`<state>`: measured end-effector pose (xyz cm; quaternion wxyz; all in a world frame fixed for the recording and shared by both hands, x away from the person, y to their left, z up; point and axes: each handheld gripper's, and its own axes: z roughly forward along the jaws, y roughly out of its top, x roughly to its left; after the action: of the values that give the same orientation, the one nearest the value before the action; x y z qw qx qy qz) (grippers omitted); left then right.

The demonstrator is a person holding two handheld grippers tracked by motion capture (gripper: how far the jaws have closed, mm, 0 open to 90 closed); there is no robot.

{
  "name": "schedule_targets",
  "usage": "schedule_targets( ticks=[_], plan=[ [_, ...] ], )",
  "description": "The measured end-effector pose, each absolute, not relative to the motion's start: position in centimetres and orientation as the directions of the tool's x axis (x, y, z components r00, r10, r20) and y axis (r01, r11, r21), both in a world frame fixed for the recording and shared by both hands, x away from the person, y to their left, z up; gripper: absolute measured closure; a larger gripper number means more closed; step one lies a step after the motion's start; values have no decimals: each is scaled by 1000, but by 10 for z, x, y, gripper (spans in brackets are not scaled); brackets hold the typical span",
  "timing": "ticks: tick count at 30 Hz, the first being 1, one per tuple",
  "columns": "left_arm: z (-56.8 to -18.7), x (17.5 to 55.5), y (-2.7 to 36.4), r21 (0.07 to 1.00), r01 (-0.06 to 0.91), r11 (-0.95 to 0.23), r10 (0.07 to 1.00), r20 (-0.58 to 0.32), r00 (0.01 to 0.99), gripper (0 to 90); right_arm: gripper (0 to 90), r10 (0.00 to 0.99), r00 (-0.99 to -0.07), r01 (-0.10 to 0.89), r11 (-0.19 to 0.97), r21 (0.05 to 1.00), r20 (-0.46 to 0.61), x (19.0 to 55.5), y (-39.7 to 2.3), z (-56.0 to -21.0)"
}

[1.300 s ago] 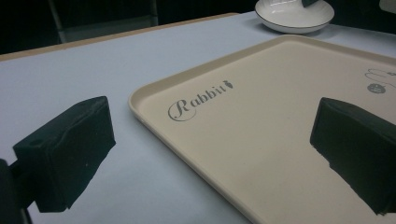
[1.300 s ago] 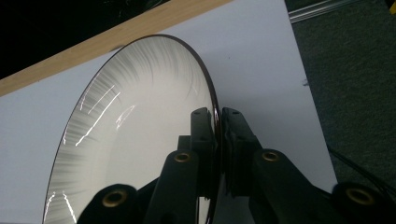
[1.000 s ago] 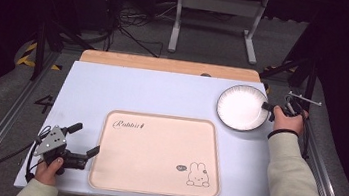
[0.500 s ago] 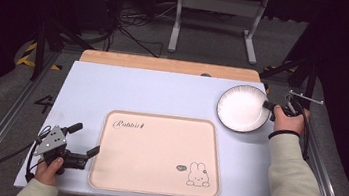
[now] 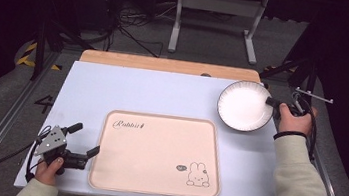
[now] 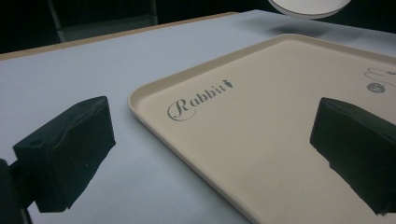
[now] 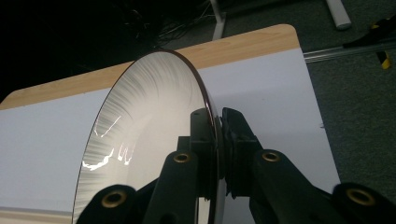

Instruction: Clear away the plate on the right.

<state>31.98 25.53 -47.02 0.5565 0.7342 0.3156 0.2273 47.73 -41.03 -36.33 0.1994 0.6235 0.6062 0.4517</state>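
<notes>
Dark room; blue table (image 5: 163,94), tray (image 5: 156,151), right claw (image 5: 273,103) gripping plate (image 5: 242,105).

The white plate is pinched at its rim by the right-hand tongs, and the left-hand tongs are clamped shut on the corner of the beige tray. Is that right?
Not quite. The right tongs do pinch the white plate at its rim, but the left tongs are open, not clamped on the beige tray. The left gripper view shows the two pads wide apart, with the tray corner between them and not touched.
</notes>
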Motion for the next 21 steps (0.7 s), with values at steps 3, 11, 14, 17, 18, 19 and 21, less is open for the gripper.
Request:
schedule_targets(
  ticks=[3, 11, 14, 17, 18, 19, 21],
  plan=[
    [-470, 320, 255, 961, 211, -181, 716, -18, 698, 3, 837, 933, -167, 572, -171, 802, 318, 473, -408, -357],
    [-470, 320, 255, 960, 213, -181, 717, -19, 697, 3, 835, 922, -215, 574, -149, 805, 323, 462, -400, -345],
    [-470, 320, 255, 960, 212, -182, 717, -18, 697, 3, 835, 916, -239, 577, -134, 806, 323, 458, -393, -340],
    [-470, 320, 255, 960, 212, -182, 717, -19, 697, 3, 835, 909, -265, 579, -117, 807, 322, 455, -386, -336],
    [-470, 320, 255, 960, 211, -181, 717, -18, 697, 3, 835, 906, -271, 583, -115, 805, 326, 454, -383, -334],
    [-470, 320, 255, 961, 213, -179, 717, -21, 696, 3, 835, 902, -281, 584, -109, 804, 327, 453, -380, -333],
    [-470, 320, 255, 961, 213, -178, 718, -21, 696, 3, 835, 898, -295, 586, -99, 804, 326, 451, -375, -330]
  ],
)
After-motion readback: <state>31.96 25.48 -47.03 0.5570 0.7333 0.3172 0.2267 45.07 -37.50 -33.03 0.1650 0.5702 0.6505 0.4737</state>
